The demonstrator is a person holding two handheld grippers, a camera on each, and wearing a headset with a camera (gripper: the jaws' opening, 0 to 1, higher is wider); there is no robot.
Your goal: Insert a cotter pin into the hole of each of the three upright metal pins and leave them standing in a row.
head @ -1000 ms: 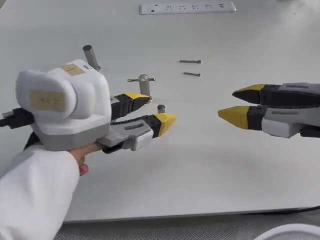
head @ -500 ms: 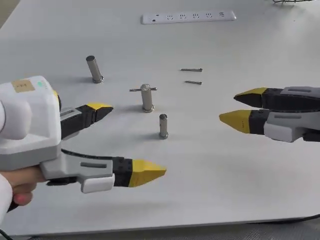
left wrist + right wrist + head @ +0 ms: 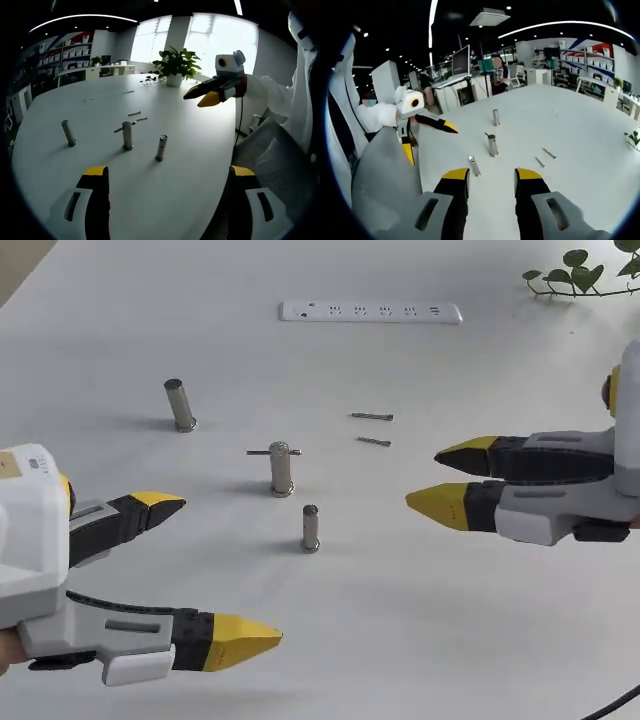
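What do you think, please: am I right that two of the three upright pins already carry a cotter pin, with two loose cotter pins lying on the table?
Not quite: only one does. The head view shows a cotter pin through the middle pin; the far pin and near pin are bare. Two loose cotter pins do lie on the table.

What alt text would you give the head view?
Three pins stand upright on a white table; the middle pin holds a cotter pin, and two loose cotter pins lie beyond. The left gripper and right gripper hover open and empty.
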